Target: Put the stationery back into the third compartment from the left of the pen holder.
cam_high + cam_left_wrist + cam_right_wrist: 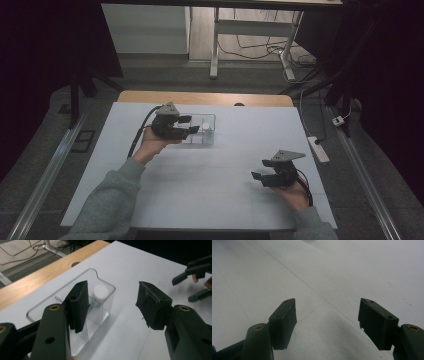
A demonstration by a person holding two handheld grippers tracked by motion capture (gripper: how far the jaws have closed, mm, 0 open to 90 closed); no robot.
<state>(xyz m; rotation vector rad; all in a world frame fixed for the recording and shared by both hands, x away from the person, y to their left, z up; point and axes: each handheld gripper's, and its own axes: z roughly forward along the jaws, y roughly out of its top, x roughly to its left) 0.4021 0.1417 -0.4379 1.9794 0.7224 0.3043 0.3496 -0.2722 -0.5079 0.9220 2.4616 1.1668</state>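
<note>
A clear plastic box (210,120) stands on the white table top, left of centre toward the back. Inside it, at its right end, is a small bottle with a white cap (206,129). My left gripper (189,124) hovers at the box's left side, jaws open and pointing right. In the left gripper view the box (40,307) and the white-capped bottle (100,291) lie just past the left pad (79,305); nothing sits between the left gripper's (112,302) pads. My right gripper (261,170) rests open at the front right, over bare table (327,307).
The white sheet (200,200) covers a wooden table whose far edge (205,97) shows. The other gripper (197,277) appears far off in the left gripper view. A power strip (318,149) and cables lie on the floor at the right.
</note>
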